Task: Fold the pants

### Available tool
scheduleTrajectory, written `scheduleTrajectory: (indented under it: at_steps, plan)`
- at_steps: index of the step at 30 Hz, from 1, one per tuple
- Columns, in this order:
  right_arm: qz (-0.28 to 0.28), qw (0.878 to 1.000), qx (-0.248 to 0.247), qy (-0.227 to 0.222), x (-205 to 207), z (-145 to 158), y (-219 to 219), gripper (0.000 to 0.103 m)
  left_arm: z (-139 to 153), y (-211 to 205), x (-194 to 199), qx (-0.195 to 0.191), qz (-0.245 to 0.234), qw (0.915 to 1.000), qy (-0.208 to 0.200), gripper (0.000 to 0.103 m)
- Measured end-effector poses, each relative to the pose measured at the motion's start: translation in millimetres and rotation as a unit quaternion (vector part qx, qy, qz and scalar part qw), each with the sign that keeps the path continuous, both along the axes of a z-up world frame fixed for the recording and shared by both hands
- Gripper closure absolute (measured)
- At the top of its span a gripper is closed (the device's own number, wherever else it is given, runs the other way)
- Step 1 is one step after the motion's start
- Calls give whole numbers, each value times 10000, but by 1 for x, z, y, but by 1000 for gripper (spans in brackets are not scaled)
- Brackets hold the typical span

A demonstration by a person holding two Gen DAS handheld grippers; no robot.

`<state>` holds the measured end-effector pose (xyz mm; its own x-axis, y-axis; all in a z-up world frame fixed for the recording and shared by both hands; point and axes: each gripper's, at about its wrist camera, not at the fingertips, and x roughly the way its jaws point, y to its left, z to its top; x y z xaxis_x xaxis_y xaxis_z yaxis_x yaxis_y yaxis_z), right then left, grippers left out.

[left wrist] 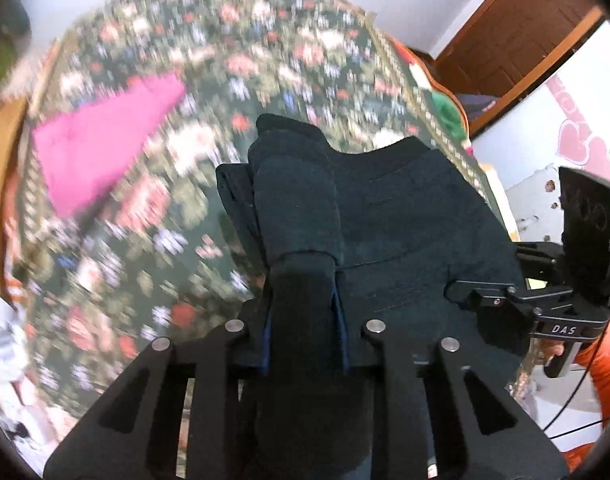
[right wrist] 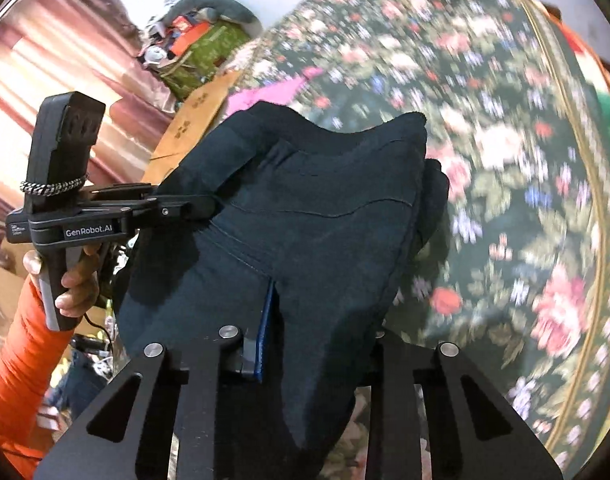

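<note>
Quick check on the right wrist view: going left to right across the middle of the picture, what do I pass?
Orange sleeve → hand holding the left tongs → dark pants → flowered bedspread.

Dark pants of soft, matt, slightly fuzzy cloth. Floral bedspread of printed woven cloth. Left gripper and right gripper of matt black plastic with shiny metal pins. Glossy brown wooden door. Orange knit sleeve.
</note>
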<state>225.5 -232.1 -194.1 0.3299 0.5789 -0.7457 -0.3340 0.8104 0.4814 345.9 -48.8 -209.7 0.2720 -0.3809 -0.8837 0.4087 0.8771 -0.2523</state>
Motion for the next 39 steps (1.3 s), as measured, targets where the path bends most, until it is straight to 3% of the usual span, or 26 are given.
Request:
scheduleTrajectory:
  at_steps: [6,10,18,23,32,35,39]
  plan:
    - [146,9975,-17,-695,34,48,32,81,49,36,11,-89,438,9966,-695,80]
    - [325,9928,-91,-1149,64,78,67,81,80,69,28,-168,871,9889,-1196,80]
    - [531,9875,-114,-1478,123,87,118,81,93,125,79,-205,1499,9758,-1579,81]
    - [561,9892,-214,-1334,166,60,149,81,63,147,129,-39,1784,9738,-1412,81]
    - [575,9893,-825,-1060,227,-10,191,80,-37,179,200,-126,2231,9710,-846,81]
    - [515,9888,-1050,-924,240,-33,199,77,-65,179,216,84,2261,9712,-751,81]
    - [448,9876,-1393,-567,250,-57,202,72,-105,182,235,223,2327,9721,-215,79]
